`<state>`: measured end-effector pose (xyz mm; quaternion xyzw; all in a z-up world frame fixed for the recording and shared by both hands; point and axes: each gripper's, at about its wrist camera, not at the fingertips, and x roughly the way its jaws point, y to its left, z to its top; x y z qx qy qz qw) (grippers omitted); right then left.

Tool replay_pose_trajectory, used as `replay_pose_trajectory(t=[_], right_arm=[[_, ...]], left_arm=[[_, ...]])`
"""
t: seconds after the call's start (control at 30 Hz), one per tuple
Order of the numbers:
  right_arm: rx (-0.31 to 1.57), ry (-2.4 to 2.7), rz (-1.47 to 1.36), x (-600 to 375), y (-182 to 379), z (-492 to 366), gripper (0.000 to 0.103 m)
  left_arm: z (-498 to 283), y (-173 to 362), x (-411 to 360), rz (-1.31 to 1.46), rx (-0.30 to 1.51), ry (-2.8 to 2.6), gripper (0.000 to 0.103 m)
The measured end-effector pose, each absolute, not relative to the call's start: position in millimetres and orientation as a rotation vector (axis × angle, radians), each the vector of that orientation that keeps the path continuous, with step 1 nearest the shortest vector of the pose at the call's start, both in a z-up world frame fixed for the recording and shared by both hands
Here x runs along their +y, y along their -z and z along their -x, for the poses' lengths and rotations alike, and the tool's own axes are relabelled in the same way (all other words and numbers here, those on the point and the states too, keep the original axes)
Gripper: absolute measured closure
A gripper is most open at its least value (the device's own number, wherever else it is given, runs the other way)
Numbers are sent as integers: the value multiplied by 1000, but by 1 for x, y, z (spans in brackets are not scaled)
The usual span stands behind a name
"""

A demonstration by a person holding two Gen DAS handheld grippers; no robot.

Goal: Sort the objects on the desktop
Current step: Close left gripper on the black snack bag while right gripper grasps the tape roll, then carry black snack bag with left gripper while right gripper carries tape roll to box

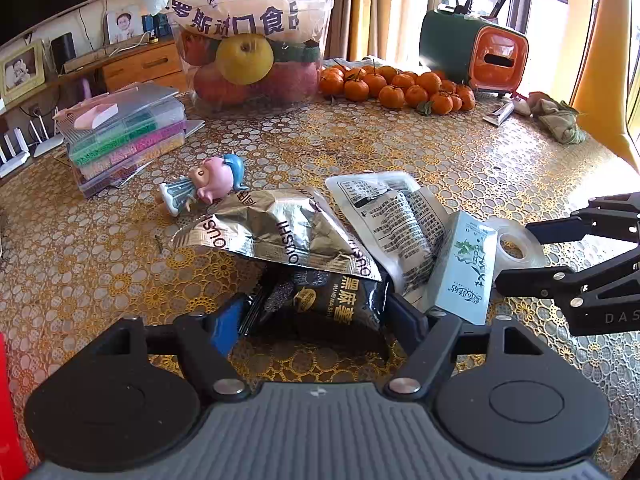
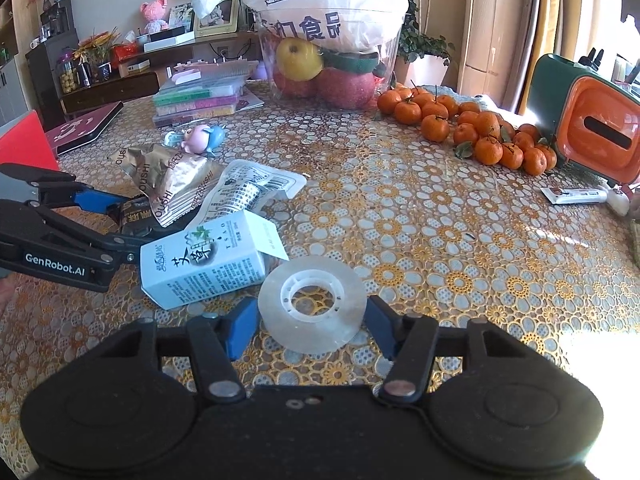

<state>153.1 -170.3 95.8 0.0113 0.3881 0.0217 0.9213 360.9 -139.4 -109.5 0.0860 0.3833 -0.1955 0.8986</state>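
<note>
Left claw (image 1: 316,316) is sitting low over the bench (image 1: 360,148), its blue fingers (image 1: 226,328) standing apart on either side of a black snack packet (image 1: 340,304) without visibly pinching it. A crumpled gold foil bag (image 1: 272,232) is lying partly over that packet, and a clear printed pouch (image 1: 392,208) is leaning against the gold bag's right side. A white and green carton (image 2: 204,264) is lying on its side just beside the pouch, touching the left claw's far finger. Right claw (image 2: 312,328) is also spread open, its fingers flanking a clear tape roll (image 2: 312,304) lying flat on the bench, close to both pads; whether they are touching it cannot be told. A pink and blue figurine (image 1: 208,184) is lying on its side beyond the gold bag. Farther back, a heap of tangerines (image 2: 472,128) is resting beside a clear tub of fruit (image 2: 328,68).
</note>
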Motion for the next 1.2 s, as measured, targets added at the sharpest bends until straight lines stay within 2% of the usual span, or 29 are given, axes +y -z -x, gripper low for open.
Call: replay_pose_trajectory(t=[0.23, 0.47, 1.2], right_arm=[[796, -36, -28, -169, -97, -151, 45], [796, -35, -41, -169, -99, -145, 45], [787, -75, -36, -140, -128, -98, 45]], left_arm=[[-356, 107, -141, -194, 790, 398, 40], [-349, 104, -139, -176, 796, 387, 45], [-284, 77, -119, -95, 827, 379, 47]])
